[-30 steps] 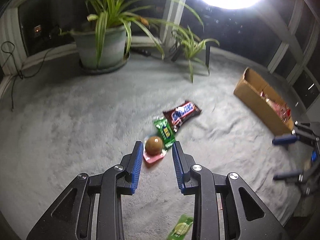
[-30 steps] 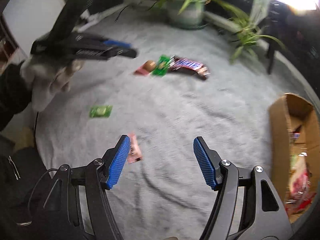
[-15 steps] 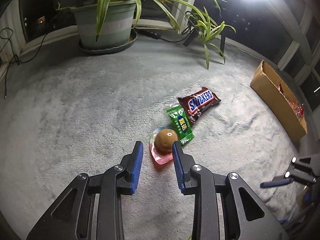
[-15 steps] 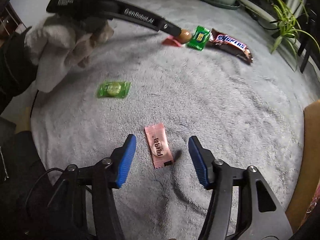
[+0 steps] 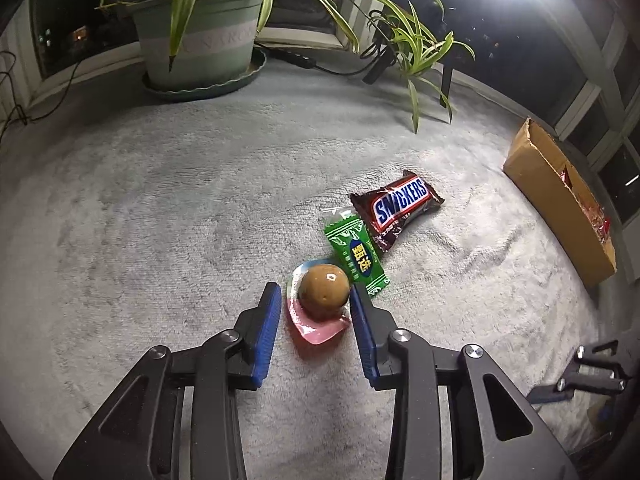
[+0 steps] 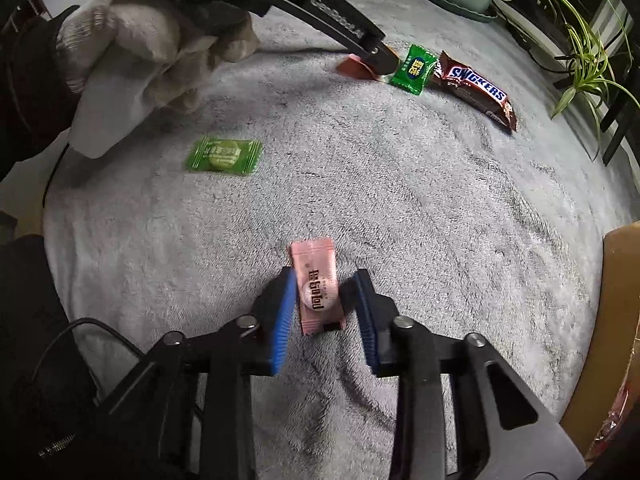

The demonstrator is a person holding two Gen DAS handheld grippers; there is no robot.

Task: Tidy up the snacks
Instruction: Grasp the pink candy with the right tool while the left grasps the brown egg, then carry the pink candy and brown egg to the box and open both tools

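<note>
Our right claw (image 6: 325, 300) is closing around the pink candy sachet (image 6: 317, 286); our left claw (image 5: 312, 306), opening, straddles the brown ball snack (image 5: 324, 290). Next we lift both toward the cardboard box (image 5: 556, 204) at two o'clock.

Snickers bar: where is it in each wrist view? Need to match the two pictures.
Left wrist: Snickers bar lies right of centre on the grey carpet, beyond the fingertips, its lower end beside the green packet.
Right wrist: Snickers bar lies upper right, far from the fingers, right of the same green packet.
Shared landmark: the cardboard box, at the right edge in both views.
</note>
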